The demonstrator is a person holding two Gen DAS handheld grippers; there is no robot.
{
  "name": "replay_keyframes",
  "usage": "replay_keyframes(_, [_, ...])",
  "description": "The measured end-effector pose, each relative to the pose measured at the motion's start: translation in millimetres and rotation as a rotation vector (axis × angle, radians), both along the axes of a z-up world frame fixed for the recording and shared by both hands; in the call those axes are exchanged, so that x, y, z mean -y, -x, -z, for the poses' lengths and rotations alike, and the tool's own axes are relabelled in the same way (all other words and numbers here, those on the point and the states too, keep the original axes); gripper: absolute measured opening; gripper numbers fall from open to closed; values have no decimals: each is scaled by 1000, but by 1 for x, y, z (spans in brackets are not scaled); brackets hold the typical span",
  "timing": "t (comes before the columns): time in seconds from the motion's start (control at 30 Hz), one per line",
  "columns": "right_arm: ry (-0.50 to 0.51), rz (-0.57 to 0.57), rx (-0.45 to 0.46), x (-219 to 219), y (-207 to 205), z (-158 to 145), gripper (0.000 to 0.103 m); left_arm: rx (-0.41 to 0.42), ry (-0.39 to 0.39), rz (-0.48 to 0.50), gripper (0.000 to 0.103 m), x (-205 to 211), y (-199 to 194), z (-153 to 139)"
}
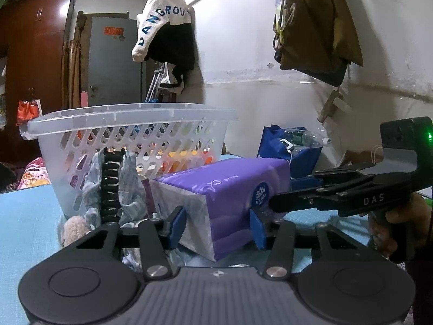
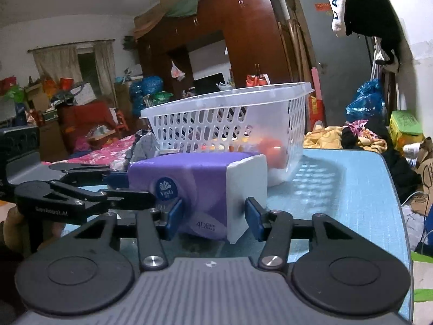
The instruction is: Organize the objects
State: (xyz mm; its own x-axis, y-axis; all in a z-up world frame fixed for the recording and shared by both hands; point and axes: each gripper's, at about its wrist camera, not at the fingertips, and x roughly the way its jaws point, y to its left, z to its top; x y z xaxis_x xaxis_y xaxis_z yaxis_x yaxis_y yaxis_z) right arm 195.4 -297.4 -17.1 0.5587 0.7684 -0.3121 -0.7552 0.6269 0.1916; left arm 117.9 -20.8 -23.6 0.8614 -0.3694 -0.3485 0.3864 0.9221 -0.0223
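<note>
Left claw [image 1: 217, 228] and right claw [image 2: 213, 220] each pinch one end of the purple tissue pack [image 1: 216, 197]; neither fully shut.

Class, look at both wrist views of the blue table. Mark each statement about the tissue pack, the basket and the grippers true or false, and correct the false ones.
1. The purple tissue pack lies on the blue table. True.
2. The tissue pack is inside the white basket. False: it lies on the table in front of it.
3. Both the left gripper and the right gripper straddle the pack. True.
4. The basket is empty. False: orange and coloured things show through its wall.
</note>
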Motion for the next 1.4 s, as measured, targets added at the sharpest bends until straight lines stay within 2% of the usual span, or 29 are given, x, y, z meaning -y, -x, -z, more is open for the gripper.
replay_keyframes(0.23, [25, 46, 94, -4, 23, -7, 52, 58, -4, 11, 50, 3, 12, -2])
replay_keyframes(0.4, [15, 57, 141, -4, 34, -21, 52, 112, 7, 21, 50, 3, 24, -15])
replay_keyframes(0.53, [7, 51, 165, -11, 35, -42, 52, 150, 7, 16, 50, -1, 30, -38])
replay_keyframes(0.83, [41, 40, 279, -42, 27, -107, 52, 256, -21, -25, 50, -16, 28, -108])
replay_keyframes(0.97, [40, 37, 271, -53, 12, -120, 52, 270, -46, -45, 49, -22, 13, -127])
replay_keyframes(1.13, [52, 47, 250, -63, -7, -124, 52, 236, -62, -57, 49, -33, -14, -139])
replay_keyframes(1.3, [90, 55, 208, -76, -30, -119, 52, 187, -57, -59, 49, -48, -47, -138])
replay_keyframes(1.4, [111, 61, 179, -85, -45, -112, 52, 185, -73, -76, 49, -51, -66, -130])
